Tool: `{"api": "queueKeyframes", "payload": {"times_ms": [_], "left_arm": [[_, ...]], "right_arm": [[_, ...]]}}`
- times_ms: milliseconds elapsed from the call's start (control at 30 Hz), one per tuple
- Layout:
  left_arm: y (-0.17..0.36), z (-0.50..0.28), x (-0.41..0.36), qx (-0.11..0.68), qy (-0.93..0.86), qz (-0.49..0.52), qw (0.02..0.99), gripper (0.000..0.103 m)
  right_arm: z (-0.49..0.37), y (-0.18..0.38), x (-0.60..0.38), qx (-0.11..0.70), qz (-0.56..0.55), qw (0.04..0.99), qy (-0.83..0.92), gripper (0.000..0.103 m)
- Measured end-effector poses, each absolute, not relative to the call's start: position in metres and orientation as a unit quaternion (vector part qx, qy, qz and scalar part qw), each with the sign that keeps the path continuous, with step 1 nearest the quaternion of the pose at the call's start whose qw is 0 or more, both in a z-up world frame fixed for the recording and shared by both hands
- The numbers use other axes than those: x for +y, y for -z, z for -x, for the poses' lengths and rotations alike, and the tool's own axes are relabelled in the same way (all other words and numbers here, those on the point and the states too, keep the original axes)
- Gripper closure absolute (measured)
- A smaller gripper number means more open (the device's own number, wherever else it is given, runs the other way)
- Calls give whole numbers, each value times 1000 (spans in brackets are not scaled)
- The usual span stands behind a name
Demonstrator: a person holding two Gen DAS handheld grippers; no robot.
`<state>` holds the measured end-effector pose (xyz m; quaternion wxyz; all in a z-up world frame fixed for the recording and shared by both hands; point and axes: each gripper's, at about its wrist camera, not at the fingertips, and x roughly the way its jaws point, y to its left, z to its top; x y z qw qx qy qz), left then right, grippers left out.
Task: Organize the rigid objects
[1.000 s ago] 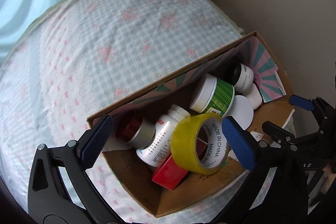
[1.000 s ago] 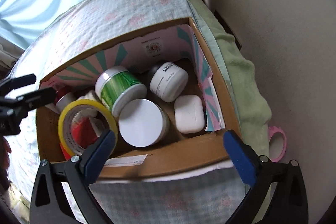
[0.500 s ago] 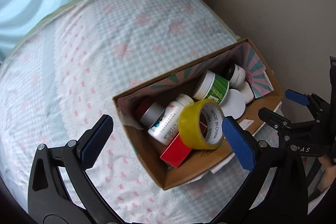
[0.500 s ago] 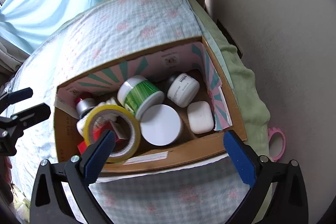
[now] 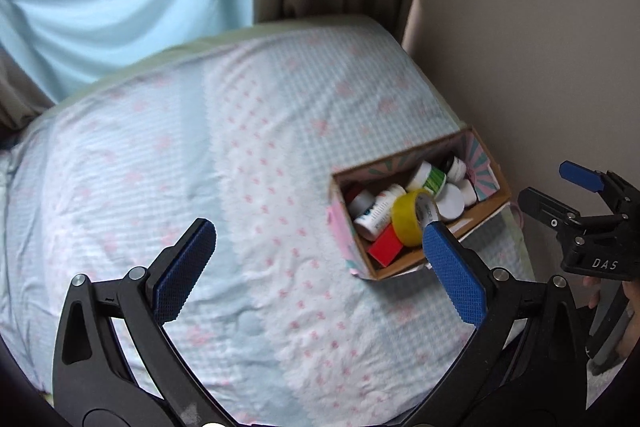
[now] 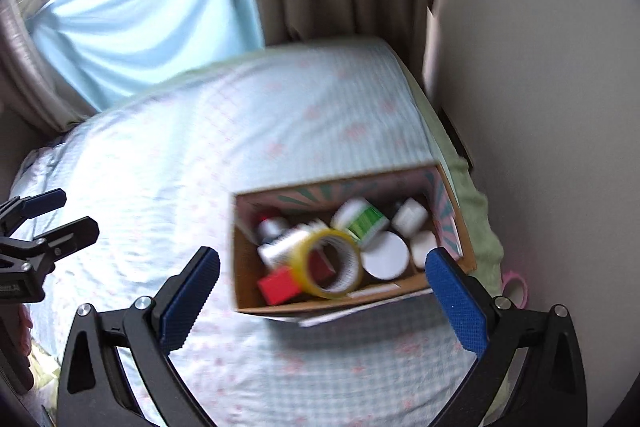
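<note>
Several items filled cardboard box (image 6: 248, 267) on bed (image 5: 160, 155) near wall: yellow tape roll (image 6: 326, 263), red block (image 6: 278, 285), green-labelled jar (image 6: 362, 221), white lid (image 6: 386, 254). Left gripper (image 5: 316, 273) and right gripper (image 6: 322, 301) hovered above, jaws released, empty.

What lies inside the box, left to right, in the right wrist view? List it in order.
Red square block → yellow ring of tape → white round lid → small white rounded case, all in the cardboard box. The bottles and jars behind overlap, so I leave them out.
</note>
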<state>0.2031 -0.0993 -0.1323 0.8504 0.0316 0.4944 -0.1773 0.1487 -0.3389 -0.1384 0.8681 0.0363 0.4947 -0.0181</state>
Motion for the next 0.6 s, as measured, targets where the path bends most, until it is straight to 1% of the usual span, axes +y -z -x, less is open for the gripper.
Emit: {"api": "queueKeyframes", "payload": {"times_ms": [167, 300, 433, 600], "left_arm": [[65, -172, -42, 428, 138, -9, 893, 0], [31, -141, -7, 385, 107, 2, 917, 0], [14, -111, 16, 347, 78, 4, 935, 0], [11, -87, 39, 329, 52, 18, 943, 0]], "right_arm": [[-137, 65, -288, 439, -26, 898, -10, 1], [-121, 25, -255, 399, -16, 916, -29, 0], [-106, 9, -230, 375, 3, 926, -32, 1], [-92, 12, -219, 361, 9, 932, -26, 1]]}}
